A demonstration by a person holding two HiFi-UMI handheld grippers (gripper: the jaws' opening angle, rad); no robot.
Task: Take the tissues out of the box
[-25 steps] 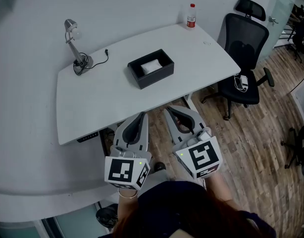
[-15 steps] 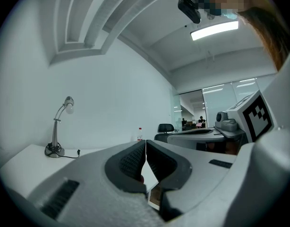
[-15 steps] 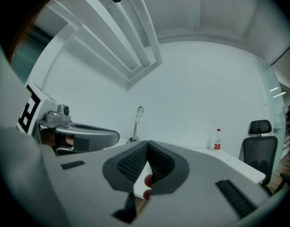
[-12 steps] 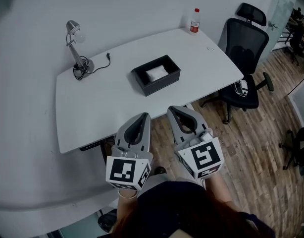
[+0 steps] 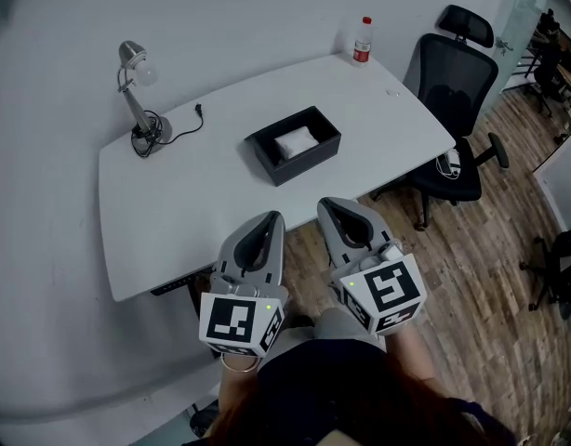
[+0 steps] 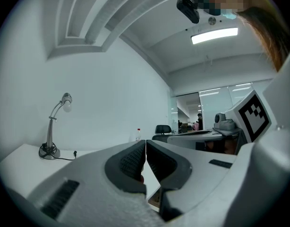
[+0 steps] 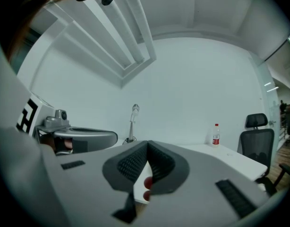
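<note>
Black box (image 5: 293, 145) sits mid-way across the table (image 5: 174, 203), white tissues (image 5: 296, 141) inside, untouched. Left gripper (image 5: 270, 221) and right gripper (image 5: 330, 207) both closed, empty, short of the table edge. Looks like the approach step. Next: reach in, open jaws over the tissues.

The walls of the box (image 5: 293, 145) hide all but the top of the tissues (image 5: 296, 141). The label on the bottle (image 5: 362, 40) is too small to read. The left hand-held gripper (image 5: 269, 219) and the right hand-held gripper (image 5: 334, 206) cover the hands holding them and part of the near edge of the surface (image 5: 174, 203). A chair (image 5: 557, 282) is cut off at the right edge.
</note>
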